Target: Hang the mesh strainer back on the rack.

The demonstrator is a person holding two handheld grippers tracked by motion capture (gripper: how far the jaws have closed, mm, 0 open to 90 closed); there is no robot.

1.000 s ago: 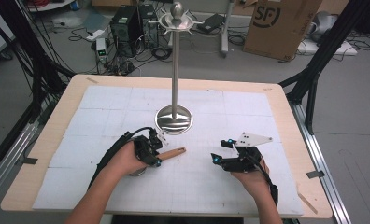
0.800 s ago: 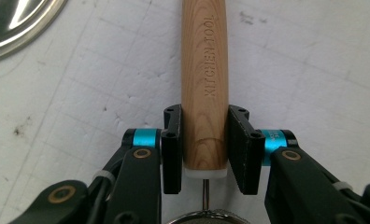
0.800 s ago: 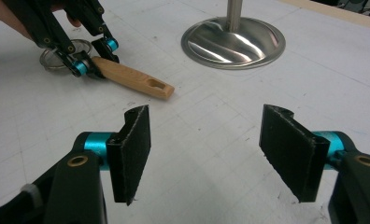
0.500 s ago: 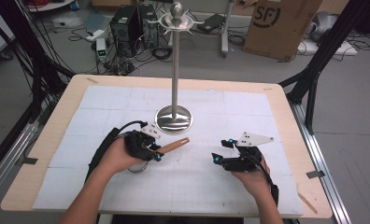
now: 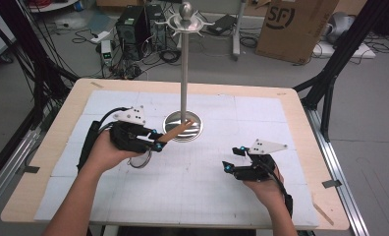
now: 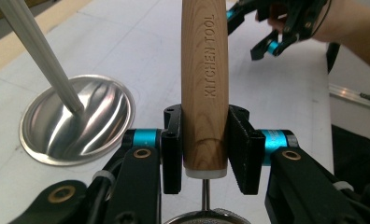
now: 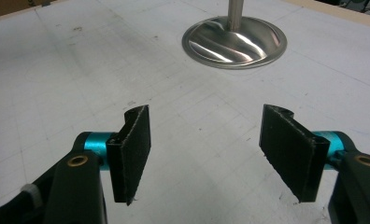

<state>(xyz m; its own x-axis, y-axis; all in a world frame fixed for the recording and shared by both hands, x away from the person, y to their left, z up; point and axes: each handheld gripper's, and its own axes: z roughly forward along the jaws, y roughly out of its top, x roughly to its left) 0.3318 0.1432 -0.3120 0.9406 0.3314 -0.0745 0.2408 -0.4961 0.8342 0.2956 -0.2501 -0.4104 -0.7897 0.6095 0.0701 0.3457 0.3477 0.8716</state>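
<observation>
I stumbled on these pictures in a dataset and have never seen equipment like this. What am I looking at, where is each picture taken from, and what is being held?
No robot here: a person sits at a table and holds a black two-jaw hand gripper in each hand. The high view looks down on the table from above the person. Each of the other two pictures comes from a small camera riding on one gripper, looking along its jaws.

The table has a pale wooden rim and a white gridded mat. On the mat stands a tall shiny metal stand with a round base.

The left gripper is shut on a light wooden handle stamped KITCHEN TOOL, held up near the stand. A thin metal stem leads from the handle's end to a round metal rim, so it may be a strainer; I cannot be sure.

The right gripper is open and holds nothing, just above the mat.
</observation>
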